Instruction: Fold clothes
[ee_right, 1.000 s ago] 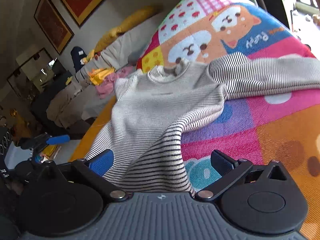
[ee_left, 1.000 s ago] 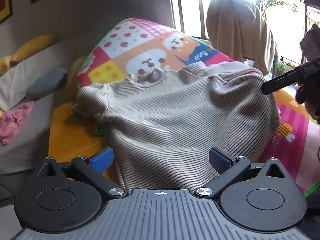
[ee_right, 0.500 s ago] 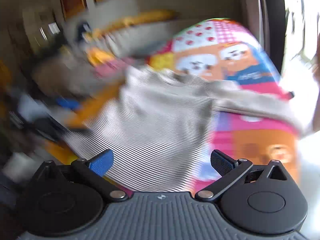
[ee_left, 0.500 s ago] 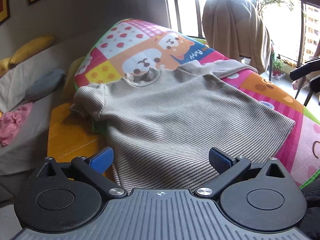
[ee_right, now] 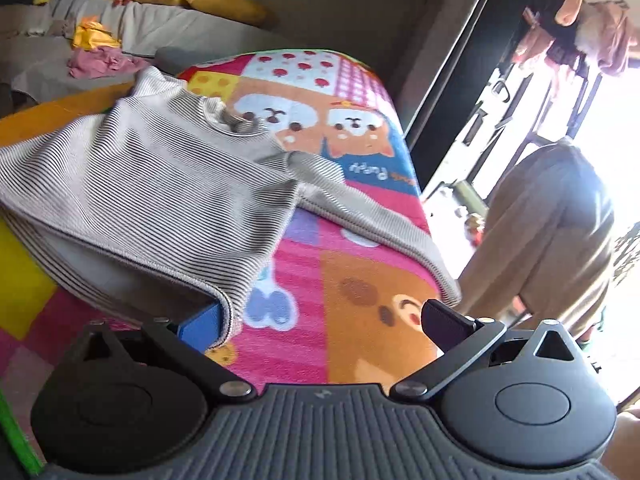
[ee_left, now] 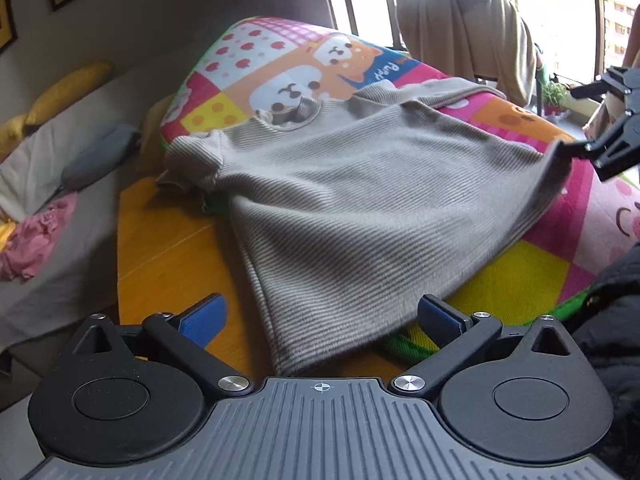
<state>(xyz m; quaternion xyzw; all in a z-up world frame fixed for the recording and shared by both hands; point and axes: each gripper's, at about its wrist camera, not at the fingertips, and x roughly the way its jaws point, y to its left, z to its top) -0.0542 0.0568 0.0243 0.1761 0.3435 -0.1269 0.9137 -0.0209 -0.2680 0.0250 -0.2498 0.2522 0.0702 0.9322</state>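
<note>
Left tool (ee_left: 320,316) wide open over striped shirt (ee_left: 360,200) hem, right tool (ee_right: 322,320) likewise, collar pointing away.

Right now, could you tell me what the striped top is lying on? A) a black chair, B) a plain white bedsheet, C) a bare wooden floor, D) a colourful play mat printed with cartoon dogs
D: the striped top is spread over a colourful play mat printed with cartoon dogs and bright squares, which shows around its collar and hem in both wrist views.
</note>
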